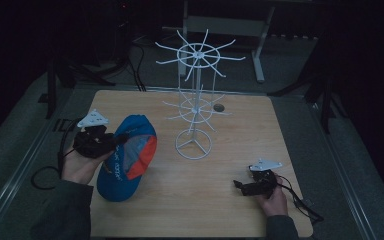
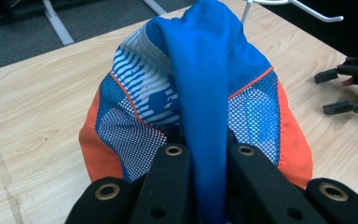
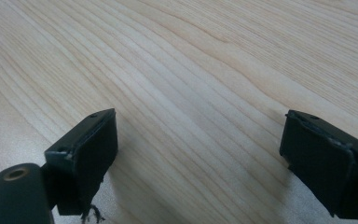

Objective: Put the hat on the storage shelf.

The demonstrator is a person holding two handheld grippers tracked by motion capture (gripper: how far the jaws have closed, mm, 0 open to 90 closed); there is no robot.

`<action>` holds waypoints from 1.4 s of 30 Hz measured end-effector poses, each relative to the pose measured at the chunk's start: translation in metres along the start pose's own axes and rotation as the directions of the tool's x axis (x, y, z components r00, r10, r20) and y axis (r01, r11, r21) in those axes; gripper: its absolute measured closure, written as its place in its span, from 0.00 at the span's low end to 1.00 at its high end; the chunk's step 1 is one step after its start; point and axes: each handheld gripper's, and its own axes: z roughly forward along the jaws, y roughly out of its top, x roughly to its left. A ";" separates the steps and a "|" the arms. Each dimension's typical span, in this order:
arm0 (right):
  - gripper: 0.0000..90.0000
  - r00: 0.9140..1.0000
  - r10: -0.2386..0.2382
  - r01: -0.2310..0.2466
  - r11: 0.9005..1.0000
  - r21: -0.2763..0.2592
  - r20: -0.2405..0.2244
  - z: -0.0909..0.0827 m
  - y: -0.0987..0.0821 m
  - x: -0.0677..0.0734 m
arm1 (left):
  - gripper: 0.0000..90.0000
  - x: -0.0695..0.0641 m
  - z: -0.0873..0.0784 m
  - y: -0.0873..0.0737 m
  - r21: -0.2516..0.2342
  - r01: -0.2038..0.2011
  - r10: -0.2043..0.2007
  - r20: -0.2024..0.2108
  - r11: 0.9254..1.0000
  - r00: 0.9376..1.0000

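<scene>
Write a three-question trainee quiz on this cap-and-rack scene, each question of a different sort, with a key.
1. True or false: the left tongs are shut on the cap.
2. What stands mid-table? A) white wire rack B) bottle C) box
3. Fill in: between the jaws of the right tongs is only bare ____.

Key: 1 true, a blue fold is pinched; 2 A; 3 table, jaws wide apart.

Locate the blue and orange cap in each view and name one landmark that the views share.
High view: blue and orange cap lies left of centre, beside the white wire rack.
Left gripper view: cap fills the centre, its blue fabric pinched in the left claw.
Right gripper view: not in it.
Shared landmark: wooden table.
</scene>
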 end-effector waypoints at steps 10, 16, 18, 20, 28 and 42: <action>0.12 1.000 0.000 0.000 1.000 0.000 0.000 0.000 0.000 0.000 | 1.00 0.001 -0.004 0.003 -0.017 0.005 -0.005 0.004 1.000 1.000; 0.12 1.000 0.002 -0.002 1.000 -0.001 0.000 0.000 0.000 0.000 | 1.00 0.000 -0.006 0.006 -0.027 0.004 -0.004 0.002 1.000 1.000; 0.12 1.000 0.000 0.000 1.000 -0.001 0.000 0.000 0.000 0.000 | 1.00 0.000 -0.006 0.008 -0.028 0.000 0.000 0.000 1.000 1.000; 0.12 1.000 0.000 0.000 1.000 -0.001 0.000 0.000 0.000 0.000 | 1.00 0.000 -0.007 0.009 -0.031 0.001 -0.001 0.000 1.000 1.000; 0.12 1.000 0.000 0.000 1.000 -0.001 0.000 0.000 0.000 0.000 | 1.00 0.000 -0.011 0.012 -0.047 0.002 -0.002 0.002 0.999 1.000; 0.12 1.000 0.000 0.000 1.000 -0.001 0.000 0.000 0.000 0.000 | 1.00 -0.001 -0.016 0.016 -0.075 0.010 -0.010 0.001 0.997 1.000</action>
